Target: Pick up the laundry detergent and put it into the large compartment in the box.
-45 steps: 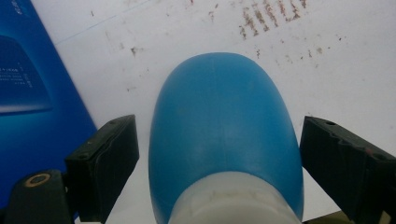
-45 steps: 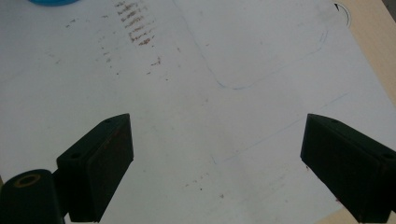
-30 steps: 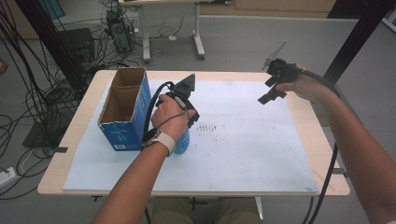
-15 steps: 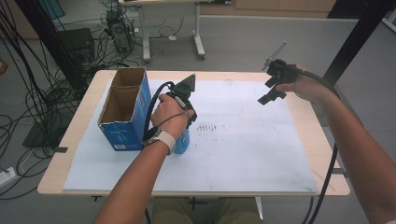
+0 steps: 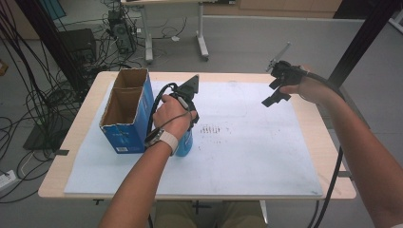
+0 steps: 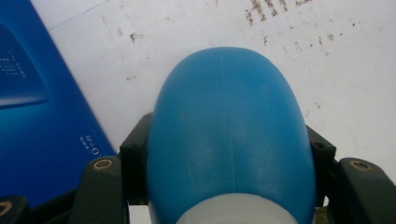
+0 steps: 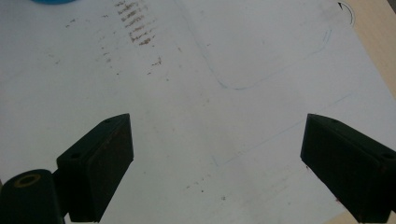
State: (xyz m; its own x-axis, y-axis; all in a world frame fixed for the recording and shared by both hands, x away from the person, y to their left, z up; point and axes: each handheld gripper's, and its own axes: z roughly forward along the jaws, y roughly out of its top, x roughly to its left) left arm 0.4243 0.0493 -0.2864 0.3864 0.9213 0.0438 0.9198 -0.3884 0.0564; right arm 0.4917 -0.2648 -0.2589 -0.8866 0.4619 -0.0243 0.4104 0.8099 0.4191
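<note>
One blue bottle [image 6: 231,135] is clamped between the left gripper's [image 5: 183,126] jaws.
It is stood on the white mat [image 5: 247,156], just beside the blue carton [image 5: 124,128]; the right gripper [image 7: 217,158] is held wide open and empty above the mat.

Counts: 1 blue bottle [image 5: 184,145], 1 open blue carton [image 5: 127,111] w/ 2 compartments at its 9 o'clock, 1 white mat [image 5: 247,152], 1 worktop [image 5: 57,187]. 2 tongs: left tongs [image 5: 186,124] on bottle, right tongs [image 5: 272,99] at 2 o'clock.
</note>
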